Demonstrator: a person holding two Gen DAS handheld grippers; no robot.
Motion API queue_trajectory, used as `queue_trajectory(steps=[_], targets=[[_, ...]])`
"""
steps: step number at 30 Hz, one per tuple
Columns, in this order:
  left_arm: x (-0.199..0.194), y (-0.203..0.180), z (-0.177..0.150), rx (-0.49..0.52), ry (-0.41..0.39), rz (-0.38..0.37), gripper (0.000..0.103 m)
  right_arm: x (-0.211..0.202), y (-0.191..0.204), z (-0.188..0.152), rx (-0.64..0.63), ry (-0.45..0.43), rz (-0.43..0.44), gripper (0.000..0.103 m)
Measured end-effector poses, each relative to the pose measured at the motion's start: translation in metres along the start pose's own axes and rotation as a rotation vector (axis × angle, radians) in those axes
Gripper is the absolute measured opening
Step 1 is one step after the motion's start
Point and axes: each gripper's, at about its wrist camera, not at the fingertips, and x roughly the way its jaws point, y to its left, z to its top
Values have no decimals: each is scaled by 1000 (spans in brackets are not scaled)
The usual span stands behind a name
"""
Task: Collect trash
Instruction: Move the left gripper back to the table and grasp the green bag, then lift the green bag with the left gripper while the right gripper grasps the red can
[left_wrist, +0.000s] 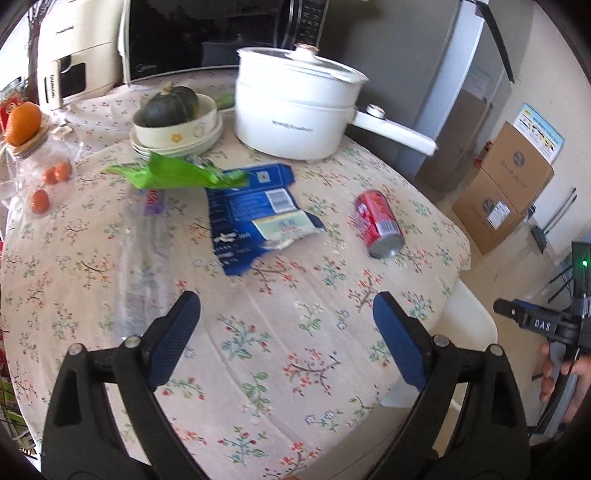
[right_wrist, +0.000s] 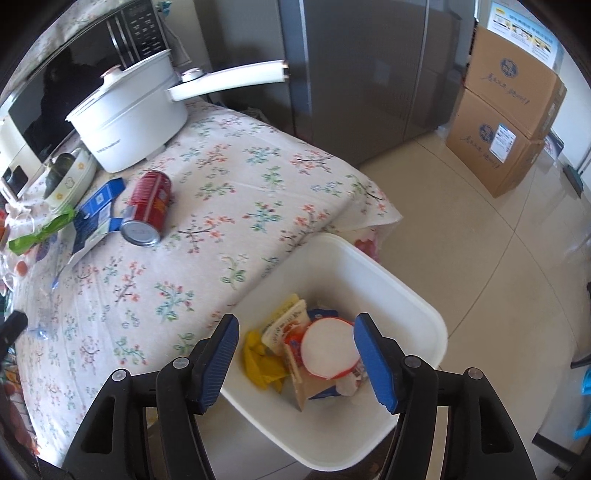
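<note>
On the floral tablecloth (left_wrist: 258, 350) lie a red soda can (left_wrist: 380, 223) on its side, a torn blue carton (left_wrist: 255, 214), a green wrapper (left_wrist: 173, 173) and a clear plastic bottle (left_wrist: 144, 258). My left gripper (left_wrist: 286, 321) is open and empty, hovering above the cloth in front of them. My right gripper (right_wrist: 295, 350) is open and empty above a white bin (right_wrist: 406, 295) beside the table; the bin holds a white cup (right_wrist: 330, 349), a carton and yellow scraps. The can (right_wrist: 149, 210) and blue carton (right_wrist: 94, 214) also show in the right wrist view.
A white electric pot (left_wrist: 295, 107) with a long handle stands at the back, next to stacked bowls holding a green squash (left_wrist: 170, 105). A microwave (left_wrist: 199, 33), a jar with oranges (left_wrist: 40, 162), a fridge (right_wrist: 369, 74) and cardboard boxes (right_wrist: 506, 122) stand around.
</note>
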Motion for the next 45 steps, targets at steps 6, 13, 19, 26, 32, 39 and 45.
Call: queue_trajectory(steps=[6,13,19,26,32,39,45], targets=[[5,44,26,-101,-33,52,94,0,23,6,-34,-8,16,68],[19,96,56,-321,-24,-12,94,3,31,16,-39,-15,29,68],[37,117,72,-425,2,-26,90,6,37,21,-53,-14,28,68],[59,130,75,-479,75,-2,56,9,48,22,-81,-8,31,68],[57,130,70,-481,76,-48,7,10,55,22,-93,-7,35,68],[14,114,62,-357,-23,-64,4,16,67,24,-104,5,33,68],[-37,93,45,-214,-102,-54,4,18,86,26,-104,5,57,68]])
